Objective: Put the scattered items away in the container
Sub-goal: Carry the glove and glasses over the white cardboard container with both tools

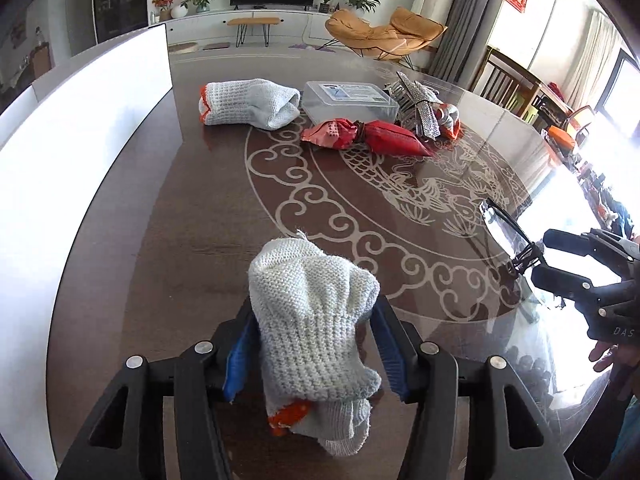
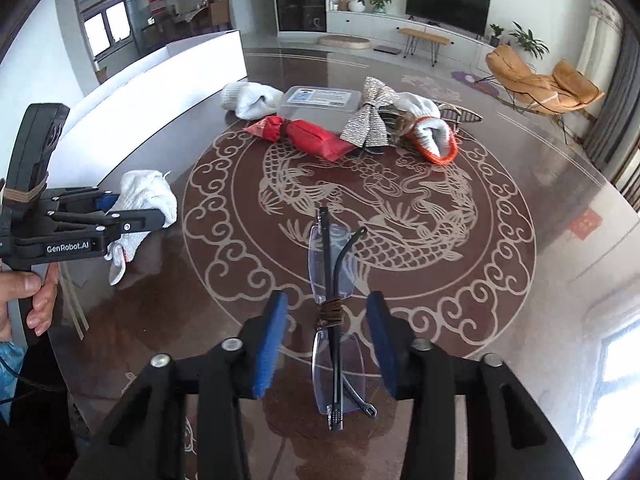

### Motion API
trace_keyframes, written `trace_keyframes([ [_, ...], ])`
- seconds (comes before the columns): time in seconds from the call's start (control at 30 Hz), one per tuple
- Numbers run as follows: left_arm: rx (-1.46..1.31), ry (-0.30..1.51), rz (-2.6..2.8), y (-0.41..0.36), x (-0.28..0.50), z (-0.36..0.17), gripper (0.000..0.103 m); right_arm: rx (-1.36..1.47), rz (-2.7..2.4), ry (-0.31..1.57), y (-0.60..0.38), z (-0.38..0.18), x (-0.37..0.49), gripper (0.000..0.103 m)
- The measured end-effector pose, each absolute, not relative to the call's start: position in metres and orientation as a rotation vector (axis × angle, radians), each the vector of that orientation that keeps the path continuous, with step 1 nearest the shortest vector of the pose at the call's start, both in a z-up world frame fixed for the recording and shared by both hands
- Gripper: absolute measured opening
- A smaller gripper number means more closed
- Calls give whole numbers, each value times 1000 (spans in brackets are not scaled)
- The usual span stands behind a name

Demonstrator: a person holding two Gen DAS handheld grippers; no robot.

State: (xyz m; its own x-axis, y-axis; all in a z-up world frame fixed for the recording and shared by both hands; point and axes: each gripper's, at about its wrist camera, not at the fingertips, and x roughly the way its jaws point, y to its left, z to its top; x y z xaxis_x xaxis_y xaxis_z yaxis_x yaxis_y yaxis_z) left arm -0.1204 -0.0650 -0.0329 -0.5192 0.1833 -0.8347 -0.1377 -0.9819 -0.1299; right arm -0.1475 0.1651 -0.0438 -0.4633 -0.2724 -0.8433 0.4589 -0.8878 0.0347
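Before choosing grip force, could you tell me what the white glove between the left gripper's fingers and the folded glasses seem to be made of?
The white glove with an orange cuff looks like knitted cotton yarn: matte, with visible ribbed stitches and a loose thread. The folded rimless glasses look like clear, glossy, faintly bluish plastic or glass lenses with thin dark arms, probably metal, bound by brown cord.

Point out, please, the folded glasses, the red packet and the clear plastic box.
folded glasses [image 2: 329, 280]: right wrist view, dark temple arm.
red packet [image 2: 316, 136]: right wrist view, packet body.
clear plastic box [image 1: 348, 94]: left wrist view, lid.
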Motion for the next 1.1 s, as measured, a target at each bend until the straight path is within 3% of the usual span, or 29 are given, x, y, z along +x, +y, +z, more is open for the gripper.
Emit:
trace_keyframes([
  [0.07,-1449,-13,2613,-59,-118,-36,83,1312,-2351,210,173,-45,-152,68],
  [0.2,-1455,89,2651,-53,-117,-39,86,1314,-2336,367,158,-55,-153,68],
  [0.3,-1469,66,2684,-56,-122,-43,101,1347,-2359,384,152,-72,-162,68],
  [0.37,-1474,66,2697,-59,-124,-45,103,1345,-2379,346,156,-75,-166,68],
  [1.1,-1461,50,2724,-57,-122,-46,103,1210,-2456,273,159,-83,-158,71],
])
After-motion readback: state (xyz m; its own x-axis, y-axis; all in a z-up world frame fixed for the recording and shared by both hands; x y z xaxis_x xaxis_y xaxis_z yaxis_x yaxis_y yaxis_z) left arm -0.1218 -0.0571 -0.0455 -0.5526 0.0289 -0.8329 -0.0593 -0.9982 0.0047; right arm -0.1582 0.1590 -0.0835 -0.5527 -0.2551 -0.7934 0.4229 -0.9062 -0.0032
